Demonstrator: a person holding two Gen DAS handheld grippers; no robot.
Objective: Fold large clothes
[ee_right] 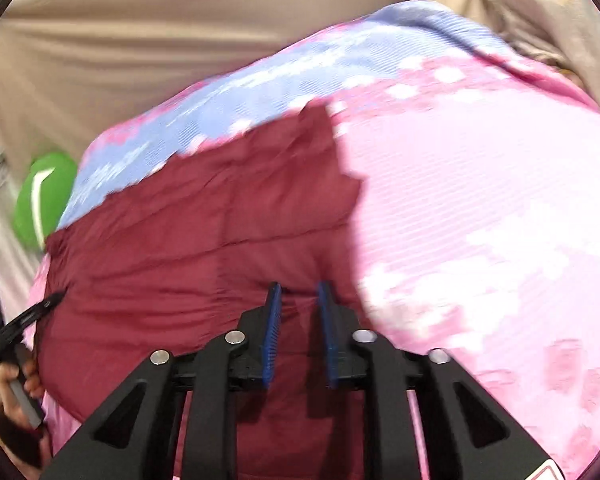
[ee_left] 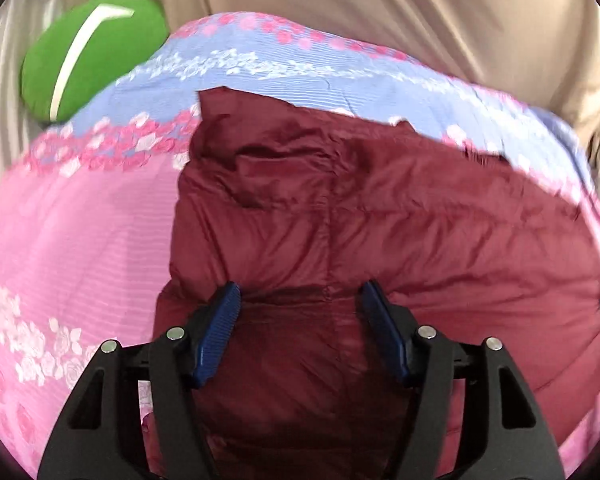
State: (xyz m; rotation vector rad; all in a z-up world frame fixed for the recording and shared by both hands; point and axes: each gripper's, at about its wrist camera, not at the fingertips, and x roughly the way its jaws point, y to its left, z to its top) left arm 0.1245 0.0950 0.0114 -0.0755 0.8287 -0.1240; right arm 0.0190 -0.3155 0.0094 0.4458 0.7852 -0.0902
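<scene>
A dark red padded jacket [ee_left: 340, 208] lies spread on a pink and blue flowered bed cover [ee_left: 80, 232]. My left gripper [ee_left: 300, 296] is open just above the jacket's near part, its blue pads apart with nothing between them. In the right wrist view the same jacket [ee_right: 188, 240] lies to the left on the bed cover [ee_right: 480, 200]. My right gripper [ee_right: 298, 294] hovers over the jacket's near right part with its pads a narrow gap apart, holding nothing. The left gripper [ee_right: 24, 320] shows at the far left edge of that view.
A green pillow with a white stripe [ee_left: 88, 56] lies at the bed's far left corner; it also shows in the right wrist view [ee_right: 40, 200]. Beige curtain [ee_left: 380, 8] hangs behind the bed. The person's hand [ee_right: 16, 392] holds the left gripper's handle.
</scene>
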